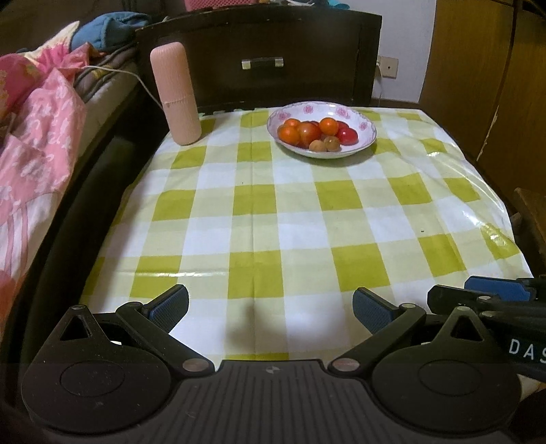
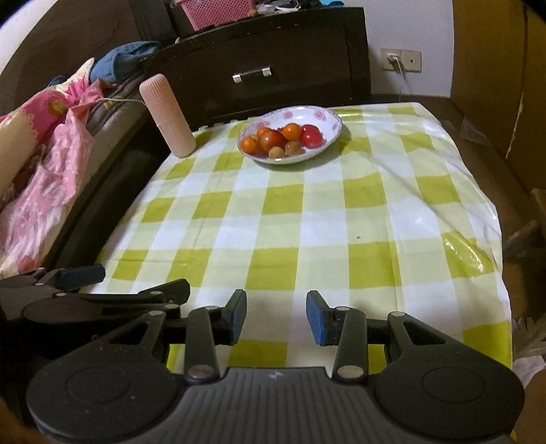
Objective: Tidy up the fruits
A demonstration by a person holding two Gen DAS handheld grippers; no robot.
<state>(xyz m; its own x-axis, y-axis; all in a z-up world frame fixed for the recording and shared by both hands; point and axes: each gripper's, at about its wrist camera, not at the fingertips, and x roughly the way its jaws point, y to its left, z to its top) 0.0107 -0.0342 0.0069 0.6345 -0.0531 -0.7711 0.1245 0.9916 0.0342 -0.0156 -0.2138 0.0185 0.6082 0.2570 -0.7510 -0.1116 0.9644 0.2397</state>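
Step in hand, by judgement: the approach, with no fruit taken up. The white floral-rimmed shallow bowl [image 1: 365,131] stands in the upper centre of the frame, on the far part of the desk under its green-and-white checked plastic cloth [image 1: 273,218]. It holds the orange and red round fruits [image 1: 309,131] and two small brown ones [image 1: 324,144].

The left gripper [image 1: 269,309] has its fingers spread wide and empty. The right gripper [image 2: 276,316] has its fingers narrowly parted, also empty. Both are low in frame, well apart from the bowl.

The next move calls for reaching across the cloth to the bowl and settling on one fruit.

The ribbed pink cylindrical container [image 1: 175,94] stands upper left, near the bowl. Only the right wrist view shows the pink perforated basket [image 2: 215,13] on the dark cabinet and the plugged wall socket [image 2: 392,58].
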